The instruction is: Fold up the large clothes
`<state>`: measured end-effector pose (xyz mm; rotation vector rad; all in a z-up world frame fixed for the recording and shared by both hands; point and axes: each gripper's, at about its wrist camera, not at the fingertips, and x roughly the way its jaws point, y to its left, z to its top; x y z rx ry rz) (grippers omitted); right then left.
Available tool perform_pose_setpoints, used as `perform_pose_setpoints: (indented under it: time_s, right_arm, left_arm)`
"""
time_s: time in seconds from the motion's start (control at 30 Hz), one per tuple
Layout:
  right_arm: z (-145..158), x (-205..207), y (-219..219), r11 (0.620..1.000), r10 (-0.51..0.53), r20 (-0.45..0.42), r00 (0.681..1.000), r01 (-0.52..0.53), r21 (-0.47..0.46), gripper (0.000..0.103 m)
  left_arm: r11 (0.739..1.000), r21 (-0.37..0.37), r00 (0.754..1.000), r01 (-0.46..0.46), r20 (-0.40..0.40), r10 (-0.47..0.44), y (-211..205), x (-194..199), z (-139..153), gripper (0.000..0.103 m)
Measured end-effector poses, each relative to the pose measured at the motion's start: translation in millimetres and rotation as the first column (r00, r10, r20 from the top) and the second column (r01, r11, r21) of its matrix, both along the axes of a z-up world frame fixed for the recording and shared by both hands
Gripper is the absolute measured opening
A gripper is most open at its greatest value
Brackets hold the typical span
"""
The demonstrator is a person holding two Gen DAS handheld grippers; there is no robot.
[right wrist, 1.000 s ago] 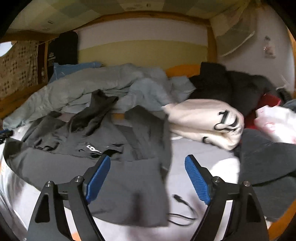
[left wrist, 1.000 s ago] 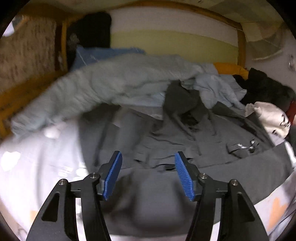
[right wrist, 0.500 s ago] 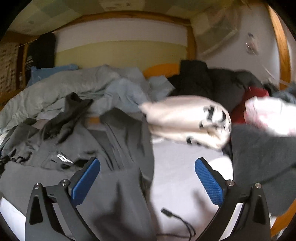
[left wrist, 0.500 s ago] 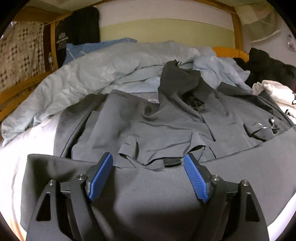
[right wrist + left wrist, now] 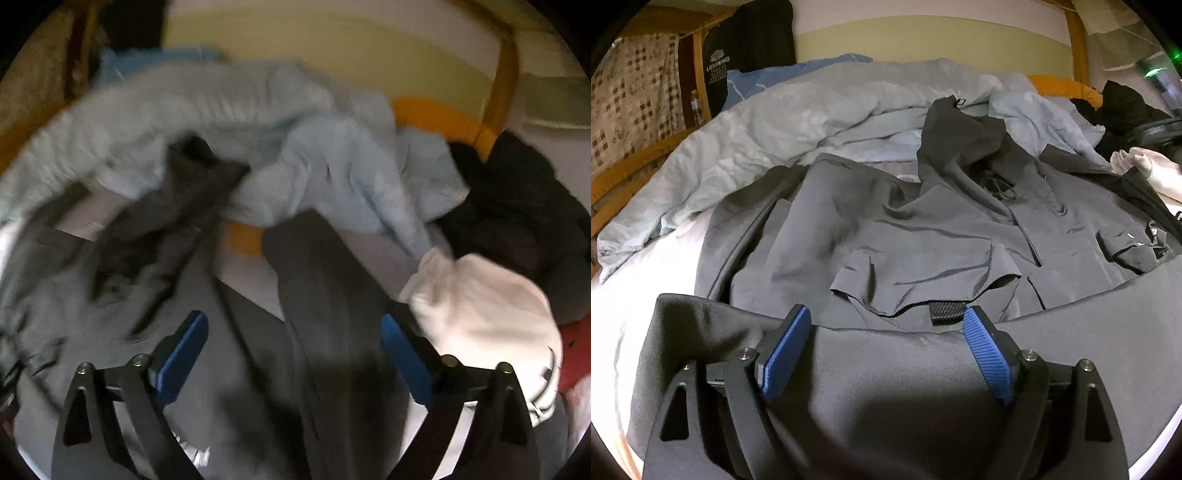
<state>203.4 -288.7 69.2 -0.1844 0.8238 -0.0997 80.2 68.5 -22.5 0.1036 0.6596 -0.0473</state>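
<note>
A dark grey jacket [image 5: 923, 240] lies spread on the bed, hood [image 5: 960, 140] toward the far side. Its lower part is folded up toward me as a smooth dark band [image 5: 894, 369]. My left gripper [image 5: 888, 328] sits low over that band, jaws opening, with the fold's edge between the blue pads and neither pad pressing it. In the blurred right wrist view, my right gripper [image 5: 293, 330] hangs above the jacket's sleeve [image 5: 325, 295]. Its jaws stand wide and are closing slightly, with the sleeve below the gap and not gripped.
A light blue duvet [image 5: 812, 122] is heaped along the far side. A white garment [image 5: 480, 321] lies just right of my right gripper, with black clothes [image 5: 517, 206] and something red [image 5: 576, 354] beyond it. A wooden bed frame [image 5: 1076, 44] borders the mattress.
My left gripper has sunk toward the folded band and its jaws have widened. My right gripper has swung left and forward, from bare sheet to over the sleeve.
</note>
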Motion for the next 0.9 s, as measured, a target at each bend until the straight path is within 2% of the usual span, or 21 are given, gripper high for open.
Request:
perform_pose_setpoints:
  time_s: [0.03, 0.07, 0.2, 0.23, 0.27, 0.33, 0.43, 0.53, 0.6, 0.73, 0.9]
  right_arm:
    - [-12, 15, 0, 1.0, -0.021, -0.039, 0.999, 0.02, -0.009, 0.092]
    - [-27, 31, 1, 0.998, -0.051, -0.073, 0.996, 0.049, -0.033, 0.083]
    - [-73, 71, -9, 0.978, -0.167, -0.16, 0.973, 0.144, -0.15, 0.073]
    - [-77, 74, -12, 0.974, -0.187, -0.173, 0.967, 0.16, -0.16, 0.059]
    - [-77, 75, -17, 0.973, -0.199, -0.181, 0.963, 0.172, -0.155, 0.036]
    - [-69, 73, -19, 0.98, -0.178, -0.173, 0.969, 0.158, -0.12, 0.007]
    - [-32, 52, -7, 0.978, -0.143, -0.053, 0.988, 0.133, -0.16, 0.006]
    - [8, 21, 10, 0.996, -0.069, 0.028, 0.997, 0.07, -0.05, 0.006]
    - [32, -8, 38, 1.0, 0.02, 0.082, 0.996, -0.018, -0.018, 0.006]
    - [62, -58, 103, 0.985, 0.165, 0.183, 0.969, -0.154, -0.073, 0.006]
    - [99, -94, 148, 0.957, 0.264, 0.276, 0.924, -0.286, 0.041, 0.006]
  left_arm:
    - [1.0, -0.005, 1.0, 0.001, -0.006, -0.001, 0, 1, -1, 0.084]
    - [1.0, -0.012, 1.0, 0.002, -0.013, -0.002, 1, 2, -1, 0.084]
    - [0.999, -0.034, 0.999, 0.006, -0.036, -0.007, 3, 6, -3, 0.084]
    - [0.999, -0.039, 0.999, 0.007, -0.041, -0.008, 3, 7, -4, 0.084]
    - [0.999, -0.043, 0.999, 0.006, -0.045, -0.008, 4, 8, -4, 0.084]
    - [0.999, -0.04, 0.999, 0.003, -0.052, -0.005, 3, 9, -4, 0.084]
    - [0.999, -0.036, 0.999, 0.002, -0.047, -0.003, 3, 7, -3, 0.084]
    - [0.999, -0.053, 1.0, -0.009, -0.01, 0.009, 6, 1, 1, 0.084]
    - [0.997, -0.079, 0.999, -0.024, 0.039, 0.027, 12, -6, 7, 0.084]
    - [0.987, -0.163, 0.995, -0.015, 0.099, 0.032, 28, -16, 19, 0.084]
    - [0.984, -0.166, 0.967, -0.062, 0.232, 0.1, 45, -43, 50, 0.086]
